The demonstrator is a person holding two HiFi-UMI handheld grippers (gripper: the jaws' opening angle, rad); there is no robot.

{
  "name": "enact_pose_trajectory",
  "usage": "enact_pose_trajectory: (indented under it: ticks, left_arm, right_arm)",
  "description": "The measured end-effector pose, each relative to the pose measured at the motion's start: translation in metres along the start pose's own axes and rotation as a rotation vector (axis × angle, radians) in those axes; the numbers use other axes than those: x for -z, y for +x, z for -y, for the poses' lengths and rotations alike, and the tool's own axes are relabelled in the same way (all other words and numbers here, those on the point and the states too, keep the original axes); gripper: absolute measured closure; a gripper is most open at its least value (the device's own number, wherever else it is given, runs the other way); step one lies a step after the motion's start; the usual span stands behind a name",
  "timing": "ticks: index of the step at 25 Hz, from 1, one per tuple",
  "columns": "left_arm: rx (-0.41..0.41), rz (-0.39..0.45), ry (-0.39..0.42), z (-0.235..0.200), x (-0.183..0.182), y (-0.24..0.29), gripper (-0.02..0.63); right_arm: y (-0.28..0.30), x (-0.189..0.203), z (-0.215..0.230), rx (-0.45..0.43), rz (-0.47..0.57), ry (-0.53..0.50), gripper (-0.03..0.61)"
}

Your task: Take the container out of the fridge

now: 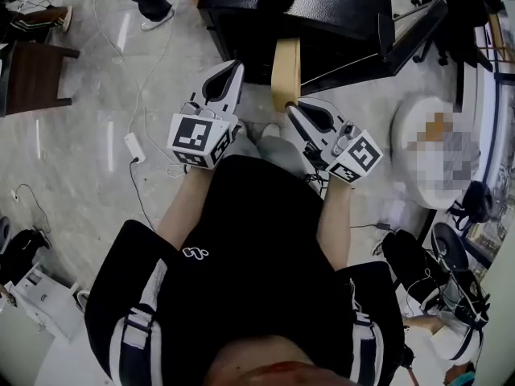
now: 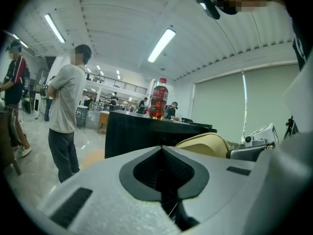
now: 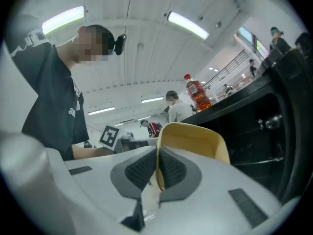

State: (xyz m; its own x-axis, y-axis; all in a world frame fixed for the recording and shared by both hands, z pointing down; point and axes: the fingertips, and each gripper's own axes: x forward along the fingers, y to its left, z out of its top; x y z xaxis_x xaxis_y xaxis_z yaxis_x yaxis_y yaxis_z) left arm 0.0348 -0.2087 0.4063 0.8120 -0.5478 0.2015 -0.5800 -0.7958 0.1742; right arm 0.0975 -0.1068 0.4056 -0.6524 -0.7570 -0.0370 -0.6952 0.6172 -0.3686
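Extraction looks nearly done; your right tool [image 3: 157, 156] is clamped on the wall of the tan plastic container [image 3: 195, 140], held just outside the black fridge [image 1: 338, 43]; your left tool [image 2: 163, 170] is closed on nothing; pulling fully clear remains.

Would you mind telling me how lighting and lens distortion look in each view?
Head view: even light, glare streaks on the glossy floor. Left gripper view: strong fisheye curve, dark corners, strip light. Right gripper view: same curve, ceiling lamps blown white.
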Motion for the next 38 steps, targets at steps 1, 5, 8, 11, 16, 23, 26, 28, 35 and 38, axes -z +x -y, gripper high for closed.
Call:
enact_pose_trajectory:
  ticks: [1, 5, 8, 11, 16, 23, 26, 28, 35, 38]
  left_arm:
    - [-0.002, 0.003, -0.005, 0.001, 0.000, 0.001, 0.604]
    - [0.004, 0.012, -0.019, 0.008, -0.001, 0.002, 0.604]
    - [0.016, 0.023, -0.025, 0.013, -0.003, 0.002, 0.604]
    - [0.016, 0.033, -0.026, 0.015, -0.004, 0.002, 0.605]
    - [0.013, 0.044, -0.031, 0.020, -0.007, 0.003, 0.604]
    - [-0.032, 0.103, -0.044, 0.028, -0.020, 0.000, 0.604]
    - [-0.027, 0.110, -0.041, 0.030, -0.021, -0.001, 0.604]
    - [-0.031, 0.111, -0.041, 0.029, -0.021, -0.003, 0.604]
    - [-0.046, 0.119, -0.038, 0.025, -0.023, -0.009, 0.604]
    - [-0.050, 0.120, -0.038, 0.024, -0.025, -0.010, 0.604]
  right_arm:
    - [0.000, -0.001, 0.005, 0.036, 0.021, 0.007, 0.558]
    - [0.002, -0.004, 0.010, 0.144, 0.027, -0.048, 0.558]
    - [0.005, -0.012, 0.005, 0.216, 0.010, -0.146, 0.558]
    - [0.004, -0.020, 0.005, 0.334, 0.033, -0.223, 0.558]
    - [-0.005, -0.030, 0.015, 0.536, 0.078, -0.272, 0.558]
    - [-0.018, -0.043, 0.024, 0.703, 0.123, -0.308, 0.558]
    - [-0.014, -0.040, 0.023, 0.704, 0.102, -0.311, 0.558]
    - [-0.011, -0.039, 0.022, 0.697, 0.091, -0.313, 0.558]
    - [-0.006, -0.038, 0.022, 0.688, 0.078, -0.314, 0.558]
    - [-0.006, -0.038, 0.022, 0.696, 0.081, -0.305, 0.559]
